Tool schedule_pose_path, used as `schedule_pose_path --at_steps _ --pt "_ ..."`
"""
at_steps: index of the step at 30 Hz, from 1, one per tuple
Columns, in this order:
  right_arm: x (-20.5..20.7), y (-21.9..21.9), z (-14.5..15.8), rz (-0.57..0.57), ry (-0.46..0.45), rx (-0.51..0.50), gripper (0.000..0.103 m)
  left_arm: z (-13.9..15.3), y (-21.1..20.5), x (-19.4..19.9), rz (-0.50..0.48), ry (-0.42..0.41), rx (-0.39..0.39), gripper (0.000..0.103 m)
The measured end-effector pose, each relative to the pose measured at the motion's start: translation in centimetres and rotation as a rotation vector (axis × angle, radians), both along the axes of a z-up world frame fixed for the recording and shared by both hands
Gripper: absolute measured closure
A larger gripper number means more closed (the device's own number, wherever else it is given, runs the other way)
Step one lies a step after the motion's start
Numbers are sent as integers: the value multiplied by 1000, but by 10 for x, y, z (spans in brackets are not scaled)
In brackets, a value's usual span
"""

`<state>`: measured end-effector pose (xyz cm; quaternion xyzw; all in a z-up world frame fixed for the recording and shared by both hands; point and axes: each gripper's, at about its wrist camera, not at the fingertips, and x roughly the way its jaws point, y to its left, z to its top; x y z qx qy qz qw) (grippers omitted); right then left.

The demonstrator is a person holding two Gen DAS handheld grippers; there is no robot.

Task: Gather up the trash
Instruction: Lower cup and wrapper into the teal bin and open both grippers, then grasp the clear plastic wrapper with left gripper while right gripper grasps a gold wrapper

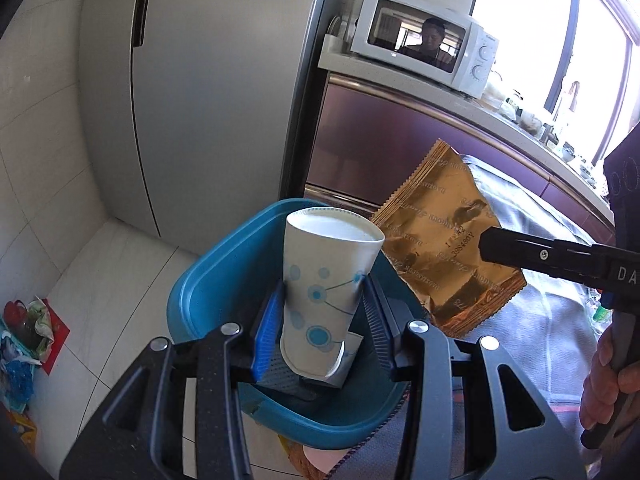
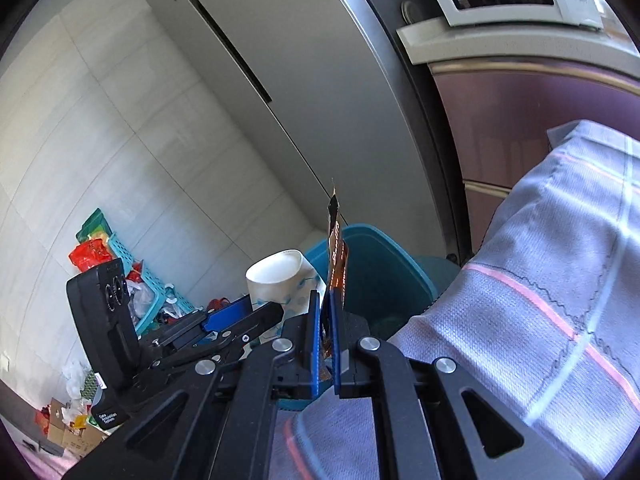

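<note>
Left wrist view: at center our left tool (image 1: pixel 320 312) clamps the paper cup (image 1: pixel 320 272) over the blue bin (image 1: pixel 208 280); at right, our right tool (image 2: pixel 325 320) pinches the gold wrapper (image 1: pixel 448 248). Neither is dropped yet; both releases remain.

Cup and wrapper above the bin

White blue-dotted paper cup (image 1: pixel 324 280) upright, crinkled gold wrapper (image 1: pixel 444 248) just beside it, over the blue bin (image 1: pixel 200 288).
</note>
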<state>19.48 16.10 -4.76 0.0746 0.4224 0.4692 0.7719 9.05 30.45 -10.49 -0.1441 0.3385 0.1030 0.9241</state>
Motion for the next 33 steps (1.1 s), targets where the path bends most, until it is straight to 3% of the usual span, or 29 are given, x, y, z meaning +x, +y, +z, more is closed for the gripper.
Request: schedule_pose_path --at_steps 10,18,26,33 --pt "9 26 -15 -8 25 -60 94 -17 6 26 32 47 -19 62" --pt "11 17 -19 -29 40 -53 88 -27 5 34 43 53 -41 62" --pt "3 -7 -13 -29 26 -27 81 -14 -4 20 30 7 -28 57" --pt "-16 -45 9 -40 -31 8 75 13 -26 4 -31 -69 1 50"
